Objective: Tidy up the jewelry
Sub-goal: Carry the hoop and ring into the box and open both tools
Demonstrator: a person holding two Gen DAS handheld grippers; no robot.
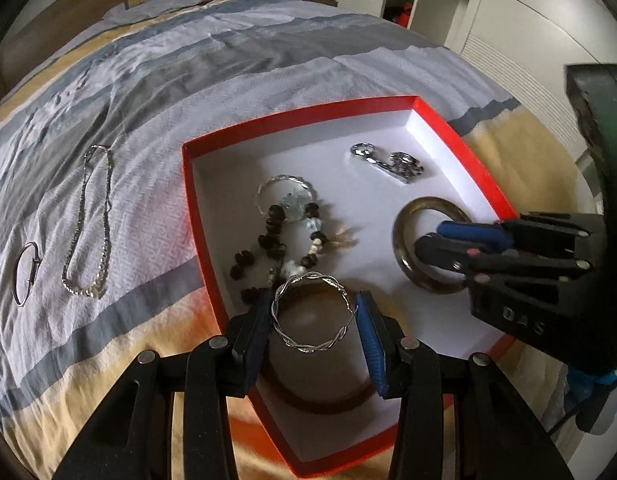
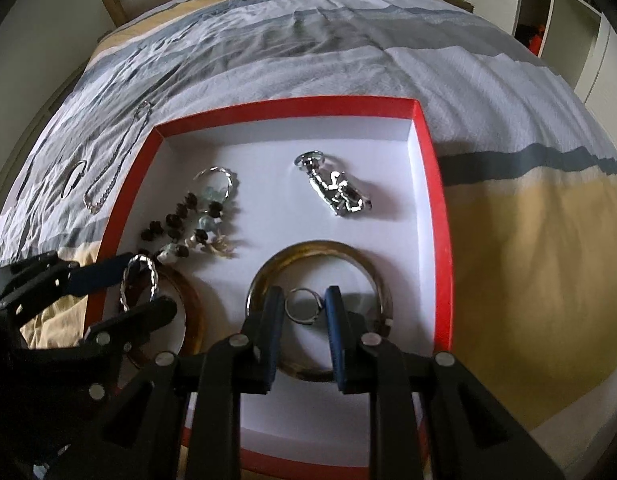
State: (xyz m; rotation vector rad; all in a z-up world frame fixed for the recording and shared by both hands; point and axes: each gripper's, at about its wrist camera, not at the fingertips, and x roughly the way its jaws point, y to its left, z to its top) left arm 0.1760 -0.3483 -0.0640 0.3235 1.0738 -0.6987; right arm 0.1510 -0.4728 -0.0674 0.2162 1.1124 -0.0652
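Jewelry: left gripper pinches twisted bangle over box near edge, may slip outside; right gripper pinches small ring above box middle, could snag brass bangle

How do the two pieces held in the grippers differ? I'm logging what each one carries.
The left gripper holds a twisted bangle, wide and rope-like; the right gripper holds a ring, far smaller and smooth-banded. The bangle fills the gap between the fingers; the ring needs a narrower gap. Both are silvery hoops, held over the red box.
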